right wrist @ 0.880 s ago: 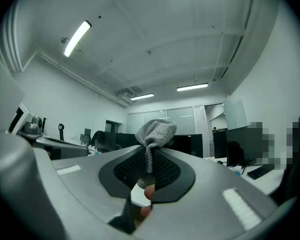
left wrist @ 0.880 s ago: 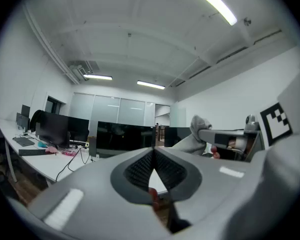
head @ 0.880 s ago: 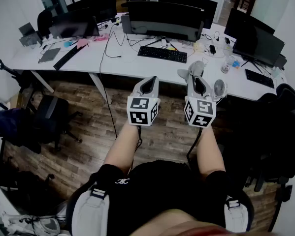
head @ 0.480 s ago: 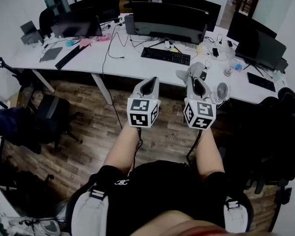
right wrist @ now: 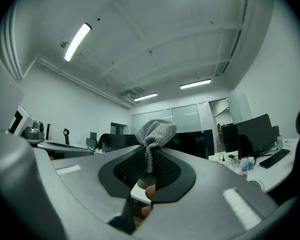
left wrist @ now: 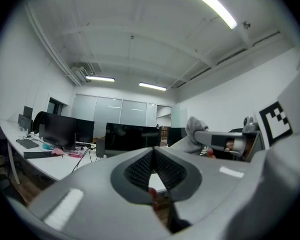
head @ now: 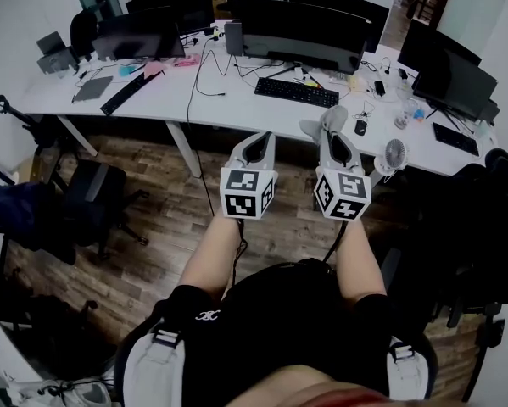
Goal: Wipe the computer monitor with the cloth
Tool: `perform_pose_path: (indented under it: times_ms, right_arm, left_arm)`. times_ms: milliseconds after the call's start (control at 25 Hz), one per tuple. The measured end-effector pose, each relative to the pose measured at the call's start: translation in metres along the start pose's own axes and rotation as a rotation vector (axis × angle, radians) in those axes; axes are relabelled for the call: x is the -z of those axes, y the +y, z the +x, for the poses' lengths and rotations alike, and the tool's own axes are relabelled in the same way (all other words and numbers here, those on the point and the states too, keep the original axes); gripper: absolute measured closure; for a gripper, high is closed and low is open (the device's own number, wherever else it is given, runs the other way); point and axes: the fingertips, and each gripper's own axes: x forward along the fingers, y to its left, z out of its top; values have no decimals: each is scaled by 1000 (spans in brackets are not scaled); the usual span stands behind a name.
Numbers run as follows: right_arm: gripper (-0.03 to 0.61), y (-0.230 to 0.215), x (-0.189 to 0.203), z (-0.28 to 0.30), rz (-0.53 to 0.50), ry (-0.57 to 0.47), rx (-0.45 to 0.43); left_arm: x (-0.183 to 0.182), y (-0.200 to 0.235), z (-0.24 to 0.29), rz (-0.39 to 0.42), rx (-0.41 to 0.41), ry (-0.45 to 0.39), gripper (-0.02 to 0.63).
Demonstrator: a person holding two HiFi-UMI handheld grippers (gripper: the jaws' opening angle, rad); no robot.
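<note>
- In the head view, both grippers are being held out in front of the person, over the wooden floor (head: 169, 219) and short of the white desk (head: 152, 100). The left gripper (head: 257, 142) is being carried with nothing in it. The right gripper (head: 332, 130) is being carried with a grey cloth (head: 335, 117) sticking out of its tip.
- The computer monitor (head: 300, 34) (the wide curved one behind the keyboard (head: 289, 92)) is standing on the desk, well apart from the cloth. Its dark screen is not being touched by anything.
- In the left gripper view, the jaws of the left gripper (left wrist: 154, 151) are being pressed together, and nothing is being gripped between them. The cloth (left wrist: 194, 129) is seen to the right, at the end of the other gripper.
- In the right gripper view, the jaws of the right gripper (right wrist: 150, 156) are being clamped on the lower part of the cloth (right wrist: 156, 130). Its bunched top is standing up above them, and dark monitors are seen far behind it.
- As a judgement: the cloth is already taken, but the wiping is not yet begun. The approach to the screen and all of the wiping are left to do.
- No brand or label is being shown clearly. Only the black-and-white square patterns on the marker cubes (head: 245, 193) are visible, and a small white logo on the shorts (head: 209, 314) is too small to be read.
</note>
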Motion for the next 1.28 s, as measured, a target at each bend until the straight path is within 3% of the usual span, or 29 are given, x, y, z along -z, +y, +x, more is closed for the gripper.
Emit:
perform_pose_path:
  times_ms: [440, 720, 960, 1280]
  right_arm:
    - [550, 41, -13, 21, -38, -28, -57]
    - [550, 37, -14, 40, -35, -69, -81]
    - [550, 12, 6, 83, -23, -67, -90]
    - [551, -23, 36, 195, 12, -55, -116]
  left_arm:
    - [-8, 35, -18, -2, -44, -27, 566]
    - [-12, 46, -7, 18, -77, -46, 566]
    - [1, 59, 41, 23, -88, -35, 566]
    - [4, 106, 140, 21, -115, -34, 566]
